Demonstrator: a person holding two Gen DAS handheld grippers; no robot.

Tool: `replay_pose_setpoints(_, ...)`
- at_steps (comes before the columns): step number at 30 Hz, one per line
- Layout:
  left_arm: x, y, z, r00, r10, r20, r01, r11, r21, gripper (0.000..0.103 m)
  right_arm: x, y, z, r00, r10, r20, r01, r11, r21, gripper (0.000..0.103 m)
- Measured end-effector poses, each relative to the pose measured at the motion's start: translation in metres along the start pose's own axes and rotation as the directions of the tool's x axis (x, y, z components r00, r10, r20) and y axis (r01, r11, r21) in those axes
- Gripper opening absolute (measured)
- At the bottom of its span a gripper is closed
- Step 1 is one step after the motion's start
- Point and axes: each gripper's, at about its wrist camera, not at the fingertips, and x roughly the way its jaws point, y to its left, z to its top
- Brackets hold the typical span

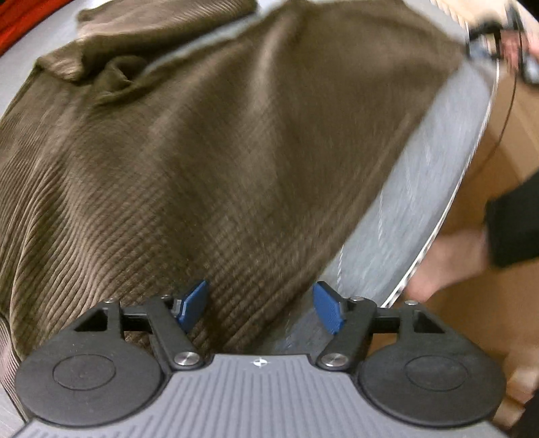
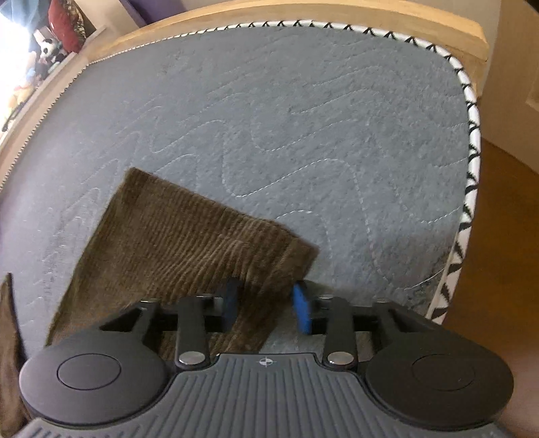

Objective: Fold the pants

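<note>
Brown corduroy pants (image 1: 188, 161) lie spread over a grey quilted mattress (image 1: 421, 188). My left gripper (image 1: 261, 305) is open, its blue pads apart just above the near edge of the pants. In the right wrist view a pant leg end (image 2: 188, 242) runs toward the camera. My right gripper (image 2: 266, 303) has its blue pads on either side of the leg's edge, with the cloth between them. Whether they pinch it is unclear. The view is motion-blurred.
The mattress (image 2: 303, 118) has a black-and-white piped edge (image 2: 470, 158) and a wooden bed frame (image 2: 303, 15) behind it. Wood floor (image 2: 505, 236) lies to the right. A bare foot (image 1: 444, 262) stands by the bed in the left view.
</note>
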Motion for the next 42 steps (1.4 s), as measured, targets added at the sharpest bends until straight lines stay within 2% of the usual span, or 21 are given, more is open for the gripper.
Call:
replay_pose_setpoints(2,0.003,-0.009,-0.005,0.999,0.035,0.026,-0.036,0.997,0.065,0.075,0.0,-0.002,0.001,1.0,0.021,0.005,-0.021,1.0,0.01,0.014)
replay_pose_setpoints(3,0.002,-0.009,-0.006,0.999,0.03,0.036,-0.033,0.997,0.072,0.068,-0.003,-0.002,0.002,1.0,0.028,0.011,-0.028,1.0,0.009,0.012)
replay_pose_setpoints(4,-0.001,-0.008,-0.008,0.999,0.025,0.046,-0.029,0.997,0.073,0.049,-0.007,-0.002,0.002,0.999,0.031,0.02,-0.031,1.0,0.004,0.011)
replay_pose_setpoints(5,-0.005,-0.004,-0.009,0.998,0.028,0.053,-0.032,0.997,0.073,0.037,-0.011,-0.002,0.003,0.999,0.038,0.032,-0.038,0.999,-0.001,0.01)
replay_pose_setpoints(6,-0.008,-0.001,-0.01,0.998,0.026,0.054,-0.029,0.997,0.068,0.016,-0.015,-0.002,0.003,0.998,0.045,0.045,-0.044,0.999,-0.004,0.01)
replay_pose_setpoints(7,-0.012,0.003,-0.011,0.998,0.009,0.056,-0.012,0.999,0.051,0.012,-0.02,-0.002,0.004,0.997,0.046,0.061,-0.046,0.999,-0.003,0.009)
replay_pose_setpoints(10,-0.032,0.014,-0.018,0.994,-0.058,0.093,0.053,0.997,0.056,0.01,-0.042,-0.009,0.006,0.992,0.027,0.126,-0.032,0.999,0.036,0.008)
replay_pose_setpoints(12,-0.042,0.013,-0.027,0.99,-0.103,0.1,0.092,0.99,0.105,0.01,-0.053,-0.017,0.004,0.989,-0.047,0.14,0.038,0.997,0.069,0.008)
replay_pose_setpoints(14,-0.04,0.014,-0.035,0.991,-0.118,0.071,0.108,0.986,0.13,0.01,-0.053,-0.033,0.0,0.986,-0.131,0.103,0.118,0.985,0.126,0.008)
replay_pose_setpoints(17,-0.039,0.02,-0.044,0.989,-0.145,0.006,0.143,0.981,0.131,0.02,-0.039,-0.053,-0.005,0.987,-0.162,-0.017,0.162,0.967,0.198,0.012)
replay_pose_setpoints(19,-0.054,0.03,-0.05,0.978,-0.199,0.063,0.194,0.978,0.078,0.045,-0.044,-0.05,-0.004,0.976,-0.219,0.006,0.214,0.958,0.191,0.027)
replay_pose_setpoints(22,-0.085,0.071,-0.057,0.959,-0.179,0.22,0.197,0.978,-0.067,0.052,-0.065,-0.03,-0.003,0.942,-0.307,0.136,0.286,0.945,0.157,0.032)
replay_pose_setpoints(23,-0.088,0.088,-0.063,0.961,-0.144,0.235,0.179,0.974,-0.139,0.051,-0.072,-0.021,-0.001,0.939,-0.29,0.185,0.268,0.954,0.133,0.032)
replay_pose_setpoints(25,-0.08,0.116,-0.073,0.979,-0.052,0.197,0.104,0.959,-0.264,0.05,-0.081,-0.004,-0.002,0.934,-0.247,0.257,0.23,0.969,0.094,0.032)
replay_pose_setpoints(27,-0.059,0.141,-0.093,0.998,0.046,0.047,-0.026,0.931,-0.364,0.049,-0.089,0.015,-0.003,0.935,-0.166,0.314,0.157,0.986,0.056,0.032)
replay_pose_setpoints(28,-0.046,0.144,-0.104,0.997,0.068,-0.031,-0.075,0.923,-0.377,0.047,-0.092,0.027,-0.004,0.936,-0.113,0.333,0.109,0.994,0.03,0.032)
replay_pose_setpoints(30,-0.054,0.139,-0.11,0.996,0.086,-0.006,-0.084,0.951,-0.297,0.047,-0.098,0.049,-0.007,0.934,-0.02,0.356,0.024,1.0,-0.007,0.032)
replay_pose_setpoints(32,-0.07,0.142,-0.111,0.998,0.067,0.009,-0.062,0.952,-0.3,0.047,-0.108,0.082,-0.013,0.919,0.098,0.383,-0.075,0.994,-0.075,0.032)
replay_pose_setpoints(35,-0.11,0.176,-0.115,0.993,0.091,0.08,-0.051,0.915,-0.399,0.046,-0.13,0.134,-0.028,0.866,0.268,0.423,-0.188,0.957,-0.221,0.032)
replay_pose_setpoints(37,-0.143,0.204,-0.113,0.979,0.146,0.14,-0.069,0.892,-0.447,0.046,-0.143,0.169,-0.041,0.848,0.357,0.393,-0.239,0.917,-0.318,0.032)
replay_pose_setpoints(42,-0.196,0.252,-0.079,0.935,0.258,0.245,-0.095,0.845,-0.527,0.04,-0.177,0.25,-0.077,0.776,0.583,0.241,-0.409,0.756,-0.511,0.032)
